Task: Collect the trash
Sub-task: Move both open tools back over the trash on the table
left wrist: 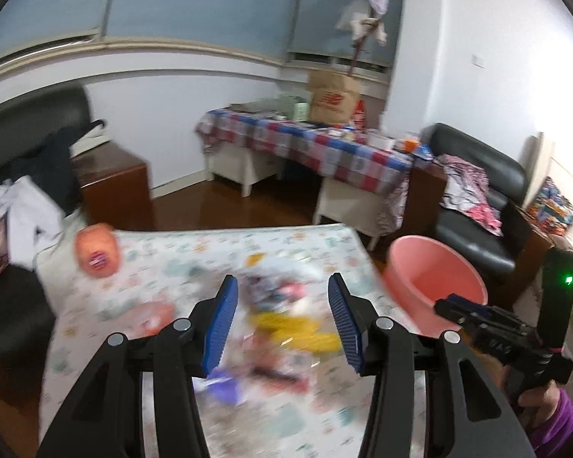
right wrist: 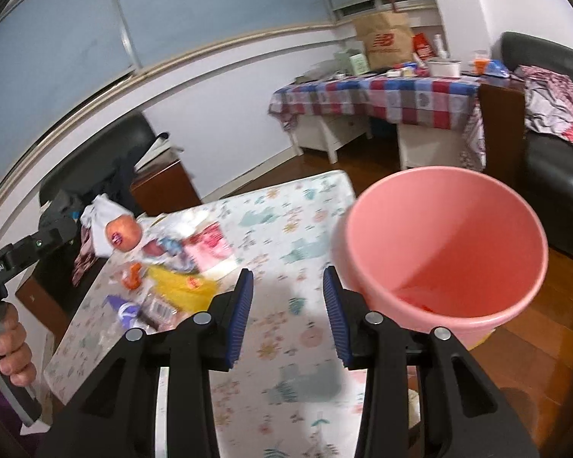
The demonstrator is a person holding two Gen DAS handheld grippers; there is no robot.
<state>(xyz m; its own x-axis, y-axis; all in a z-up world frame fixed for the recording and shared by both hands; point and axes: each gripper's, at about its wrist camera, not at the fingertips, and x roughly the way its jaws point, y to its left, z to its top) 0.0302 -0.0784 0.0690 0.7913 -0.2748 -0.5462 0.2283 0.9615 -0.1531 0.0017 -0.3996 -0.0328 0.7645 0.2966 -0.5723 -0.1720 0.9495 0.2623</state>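
While you are holding a gripper in each hand over the patterned counter (right wrist: 286,229), both are empty. Your left gripper (left wrist: 282,316) is hovering above the trash pile (left wrist: 286,305), jaws spread wide. Your right gripper (right wrist: 288,313), jaws parted, is waiting beside the pink bucket (right wrist: 439,229) at two o'clock, ready to receive wrappers.

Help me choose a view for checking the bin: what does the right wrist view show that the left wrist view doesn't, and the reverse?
Only the right wrist view looks down into the pink bin and shows an orange scrap at its bottom. Only the left wrist view shows the right hand-held gripper at that bin's rim, and the patterned cushion at far right. Both show the trash pile, the apple, the floral tablecloth and the checkered table.
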